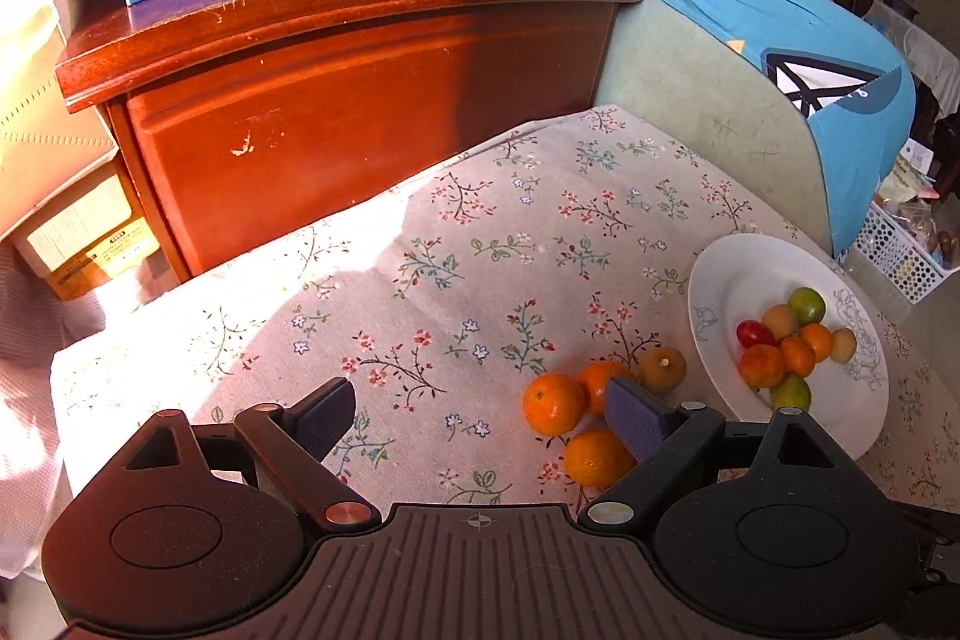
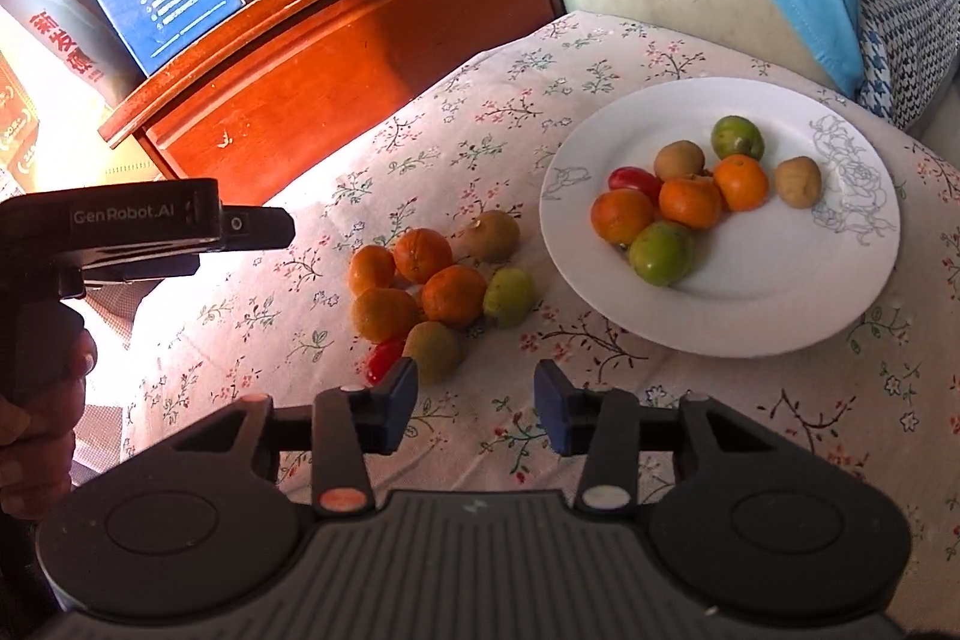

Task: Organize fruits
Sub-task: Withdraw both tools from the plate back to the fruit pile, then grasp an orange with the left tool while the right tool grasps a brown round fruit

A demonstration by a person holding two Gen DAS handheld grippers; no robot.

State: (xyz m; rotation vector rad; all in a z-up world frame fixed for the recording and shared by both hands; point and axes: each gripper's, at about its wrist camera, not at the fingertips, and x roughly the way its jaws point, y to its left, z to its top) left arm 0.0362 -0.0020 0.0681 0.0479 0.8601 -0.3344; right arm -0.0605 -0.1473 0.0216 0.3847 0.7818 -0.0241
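Through the left wrist view I am holding the left tool (image 1: 480,421) wide apart and empty over the surface (image 1: 420,280), its right finger beside three small, light, roundish oranges (image 1: 553,403) that are likely rolling easily. Through the right wrist view I am keeping the right tool (image 2: 475,403) partly apart, gripping nothing, just short of the loose fruit pile (image 2: 441,283) beside the plate (image 2: 780,316); I am judging a gentle pinch across an orange's middle best, its skin being soft.

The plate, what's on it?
The plate holds three oranges, two green fruits, two brown ones and a red one. Anything under the pile is hidden.
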